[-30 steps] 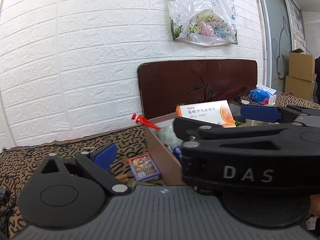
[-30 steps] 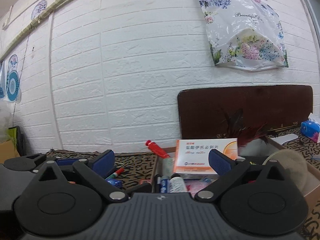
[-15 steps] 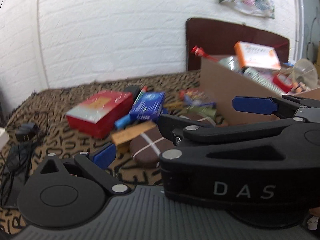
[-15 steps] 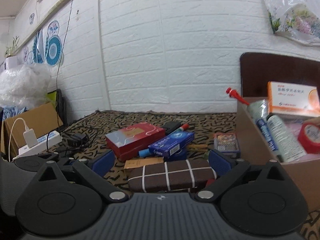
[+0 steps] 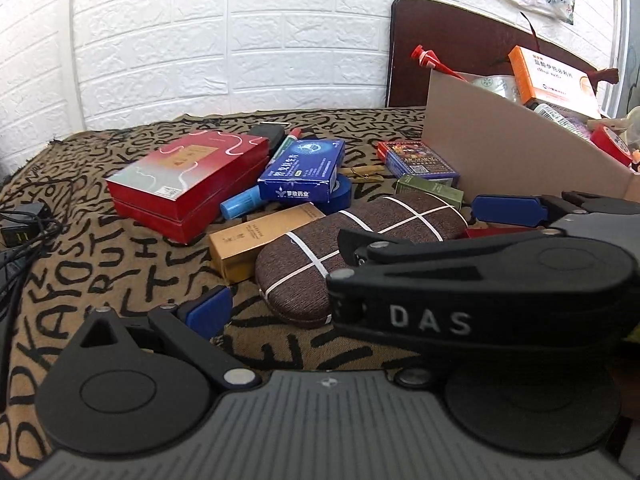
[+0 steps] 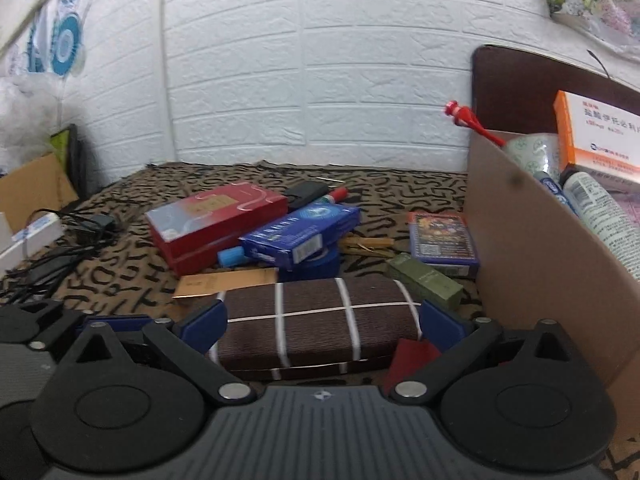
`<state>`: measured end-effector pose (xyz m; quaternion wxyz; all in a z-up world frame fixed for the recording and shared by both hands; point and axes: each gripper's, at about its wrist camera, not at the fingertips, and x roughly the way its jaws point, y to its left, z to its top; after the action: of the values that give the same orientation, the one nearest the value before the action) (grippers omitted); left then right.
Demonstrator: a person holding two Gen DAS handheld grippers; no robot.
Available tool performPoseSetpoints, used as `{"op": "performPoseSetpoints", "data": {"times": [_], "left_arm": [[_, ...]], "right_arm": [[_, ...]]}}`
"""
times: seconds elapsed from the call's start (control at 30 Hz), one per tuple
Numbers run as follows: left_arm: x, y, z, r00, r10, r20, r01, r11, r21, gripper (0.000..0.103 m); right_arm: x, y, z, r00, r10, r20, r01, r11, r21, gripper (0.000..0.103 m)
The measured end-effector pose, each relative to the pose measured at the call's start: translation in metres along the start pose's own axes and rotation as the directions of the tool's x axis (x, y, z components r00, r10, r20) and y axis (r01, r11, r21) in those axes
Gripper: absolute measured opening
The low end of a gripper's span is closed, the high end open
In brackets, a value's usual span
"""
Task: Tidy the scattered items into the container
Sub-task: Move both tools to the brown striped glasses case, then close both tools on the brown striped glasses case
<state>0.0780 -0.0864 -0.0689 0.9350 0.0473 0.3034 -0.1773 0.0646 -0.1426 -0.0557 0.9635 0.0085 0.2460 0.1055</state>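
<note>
A brown case with white stripes [image 6: 316,320] lies on the patterned cloth. It sits between the open fingers of my right gripper [image 6: 320,320], which are not closed on it. It also shows in the left wrist view [image 5: 360,240]. My left gripper [image 5: 360,260] is open and empty, low over the cloth; the right gripper's body [image 5: 480,292] crosses in front of it and hides its right finger. The cardboard box [image 6: 532,264] at the right holds several items. A red box [image 5: 188,180], a blue box [image 5: 304,168], a gold box [image 5: 260,240] and a card pack [image 5: 416,158] lie scattered.
A green box [image 6: 424,280], a wooden clothespin [image 6: 366,244], a blue tape roll [image 6: 316,266], markers [image 6: 336,196] and a small dark red thing [image 6: 408,356] also lie on the cloth. Chargers and cables [image 6: 68,240] are at the left. A white brick wall stands behind.
Both grippers have swung left and down from over the box to the scattered items. The right gripper has come up to the brown case, now between its fingers.
</note>
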Motion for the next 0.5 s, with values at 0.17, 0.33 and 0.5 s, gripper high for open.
{"op": "performPoseSetpoints", "data": {"times": [0.17,0.33,0.5], "left_arm": [[0.003,0.004,-0.007,1.000,-0.020,-0.018,0.019,1.000,-0.013,0.103],[0.007,0.011,-0.014,0.999,-0.029,-0.037,0.028,0.999,-0.029,0.103],[0.012,0.011,-0.012,0.998,-0.050,-0.033,0.049,0.999,-0.018,0.103]], "right_arm": [[0.010,-0.005,0.002,1.000,-0.003,-0.012,0.003,0.999,0.032,0.103],[0.022,-0.011,0.011,0.999,0.005,-0.034,-0.003,0.998,0.057,0.103],[0.028,-0.019,0.014,0.997,0.052,-0.057,-0.048,0.996,0.071,0.103]]}}
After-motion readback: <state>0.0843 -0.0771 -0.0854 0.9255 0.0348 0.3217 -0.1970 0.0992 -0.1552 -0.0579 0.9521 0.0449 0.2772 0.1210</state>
